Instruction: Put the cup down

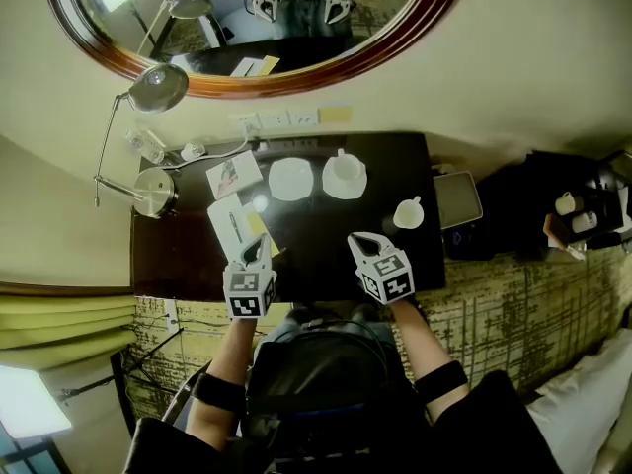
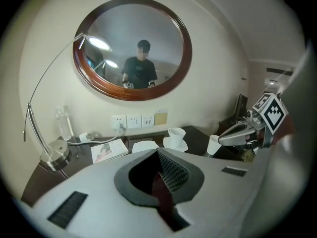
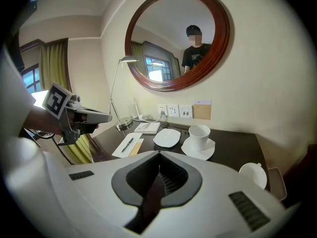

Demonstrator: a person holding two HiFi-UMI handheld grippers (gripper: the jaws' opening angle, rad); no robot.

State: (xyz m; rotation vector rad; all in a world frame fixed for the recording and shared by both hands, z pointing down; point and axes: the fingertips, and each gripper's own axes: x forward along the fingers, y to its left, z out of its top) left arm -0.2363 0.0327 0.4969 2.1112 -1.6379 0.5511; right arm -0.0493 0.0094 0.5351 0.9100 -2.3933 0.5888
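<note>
Dark wood covers the desk (image 1: 326, 255), which runs left to right under a round mirror (image 1: 296, 79) on the far wall. In the head view its far half is crowded. A lamp (image 1: 155, 192), a booklet (image 1: 235, 175) and a notepad (image 1: 232, 223) sit to the left, an empty plate (image 1: 290, 179) lies at the middle, and the saucered cup (image 1: 345, 169) stands just right of that plate. The near half is bare. The left gripper (image 1: 259, 247) and the right gripper (image 1: 361, 240) both hang over the near edge, side by side and well apart. The lone cup (image 1: 408, 212) stands on the wood close to the right edge, just beside a tray (image 1: 457, 199). It is to the far right of the right gripper's tip and clear of it.

In the left gripper view, the left gripper's (image 2: 159, 157) jaws are pressed together with nothing between them. The saucered cup (image 2: 176, 134) lies ahead, beyond open desk. The lone cup (image 2: 214, 144) shows farther right, just past the right gripper's (image 2: 223, 138) tip.

In the right gripper view, the right gripper's (image 3: 159, 160) jaws are likewise pressed together and empty. The saucered cup (image 3: 199, 134) is ahead and slightly right. The lone cup (image 3: 253, 175) sits low at the right, near the desk's right edge. This far out in the wide-angle view I cannot be sure it stands fully upright. The left gripper (image 3: 101, 117) hangs at the left, over the near left part of the desk.
</note>
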